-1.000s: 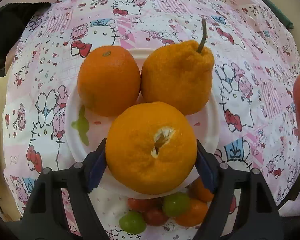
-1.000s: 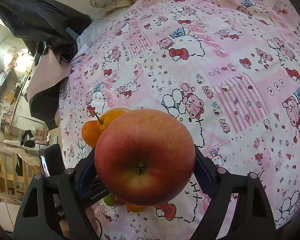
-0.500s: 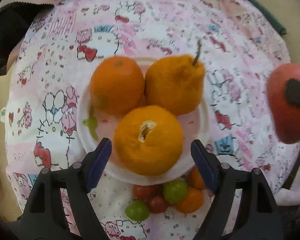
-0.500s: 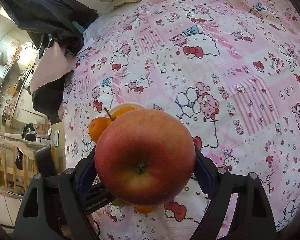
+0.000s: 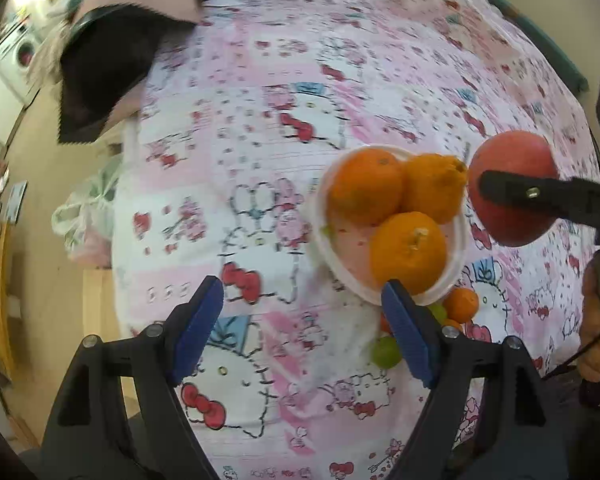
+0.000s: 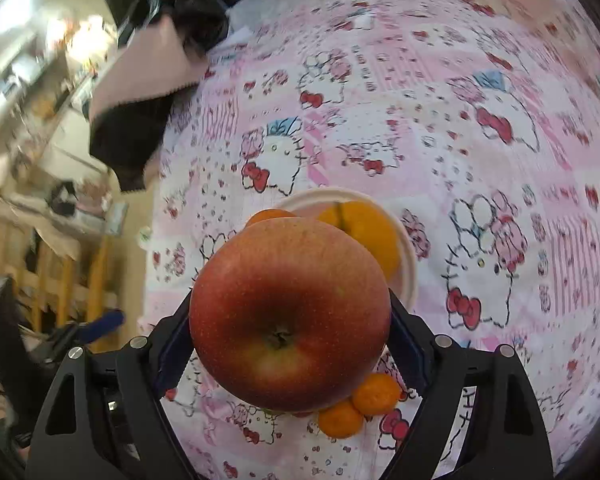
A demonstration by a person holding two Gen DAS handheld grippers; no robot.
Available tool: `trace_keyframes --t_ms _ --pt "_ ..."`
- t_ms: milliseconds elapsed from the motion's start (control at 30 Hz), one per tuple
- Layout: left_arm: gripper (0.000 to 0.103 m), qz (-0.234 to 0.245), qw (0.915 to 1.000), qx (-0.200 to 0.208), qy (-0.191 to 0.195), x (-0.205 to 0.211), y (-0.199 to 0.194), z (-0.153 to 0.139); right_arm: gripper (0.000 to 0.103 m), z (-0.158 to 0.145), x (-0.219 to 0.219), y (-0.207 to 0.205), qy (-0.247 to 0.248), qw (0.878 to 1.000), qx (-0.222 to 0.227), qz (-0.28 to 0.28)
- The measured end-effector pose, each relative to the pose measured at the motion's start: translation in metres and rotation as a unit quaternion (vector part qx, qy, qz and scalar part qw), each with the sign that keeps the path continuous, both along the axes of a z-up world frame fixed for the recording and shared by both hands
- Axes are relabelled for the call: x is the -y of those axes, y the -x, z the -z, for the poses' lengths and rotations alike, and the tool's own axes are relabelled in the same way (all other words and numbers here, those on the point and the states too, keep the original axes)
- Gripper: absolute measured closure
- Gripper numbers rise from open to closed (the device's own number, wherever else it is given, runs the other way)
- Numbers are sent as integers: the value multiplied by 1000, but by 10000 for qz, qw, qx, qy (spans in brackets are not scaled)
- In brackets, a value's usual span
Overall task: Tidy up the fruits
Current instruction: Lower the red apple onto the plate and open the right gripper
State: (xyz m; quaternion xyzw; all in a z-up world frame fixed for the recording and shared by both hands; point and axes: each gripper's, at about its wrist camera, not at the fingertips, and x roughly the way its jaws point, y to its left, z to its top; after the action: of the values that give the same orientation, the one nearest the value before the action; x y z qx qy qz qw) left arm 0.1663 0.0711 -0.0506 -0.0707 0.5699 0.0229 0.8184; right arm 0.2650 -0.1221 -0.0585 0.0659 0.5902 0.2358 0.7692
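Left gripper: jaws spread wide, holding nothing, above the patterned cloth. Right gripper: clamped on the red apple, aloft beside the white plate carrying three oranges.

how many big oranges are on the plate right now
3 on the plate: one at the far left, a bumpy one at the far right, one nearest the left gripper. The apple hides part of the plate in the right view.

No legible text, labels or numbers in either view. The bedsheet carries only cartoon cat figures and bows. No lettering reads on the fruit.
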Motion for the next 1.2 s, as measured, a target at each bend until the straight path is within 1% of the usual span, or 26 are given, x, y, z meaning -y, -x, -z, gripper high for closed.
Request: trace_keyframes --t_ms 33,100,200,267,400,500,600,667,767,933,1100,1200 --pt "24 -61 10000 15 40 -4 1 1 16 5 -14 -5 221 9997 -96 -69" --pt "24 -232 9996 12 151 -12 2 2 16 12 -27 -11 409 9988 -242 -93" --pt "24 -424 9984 42 382 -21 1 -2 16 26 -50 -19 999 9945 -277 -109" --pt "24 -512 9976 78 452 -25 1 -7 16 34 -59 -22 1196 9922 -331 -115" --pt "24 -795 9933 25 837 -40 0 -13 16 41 -69 -24 1519 9881 -243 -65" --pt "24 -865 9896 -92 1144 -48 0 -14 16 44 -73 -27 1630 9863 -236 0" --pt "24 -881 9879 -45 1274 -50 2 -20 16 46 -75 -26 1742 9844 -261 33" --pt "24 -857 9876 17 1313 -49 4 -24 16 47 -74 -25 1726 9847 -249 35" --pt "24 -844 9874 98 1333 -49 5 -29 16 47 -71 -25 1633 9862 -267 81" --pt "24 -929 9863 55 1360 -51 5 -26 15 45 -67 -26 1529 9875 -365 145" --pt "24 -970 9878 99 1217 -51 4 -25 11 35 -64 -24 1402 9894 -349 119" --pt "24 -956 9883 94 1182 -50 2 -23 10 27 -63 -21 1374 9901 -278 89"
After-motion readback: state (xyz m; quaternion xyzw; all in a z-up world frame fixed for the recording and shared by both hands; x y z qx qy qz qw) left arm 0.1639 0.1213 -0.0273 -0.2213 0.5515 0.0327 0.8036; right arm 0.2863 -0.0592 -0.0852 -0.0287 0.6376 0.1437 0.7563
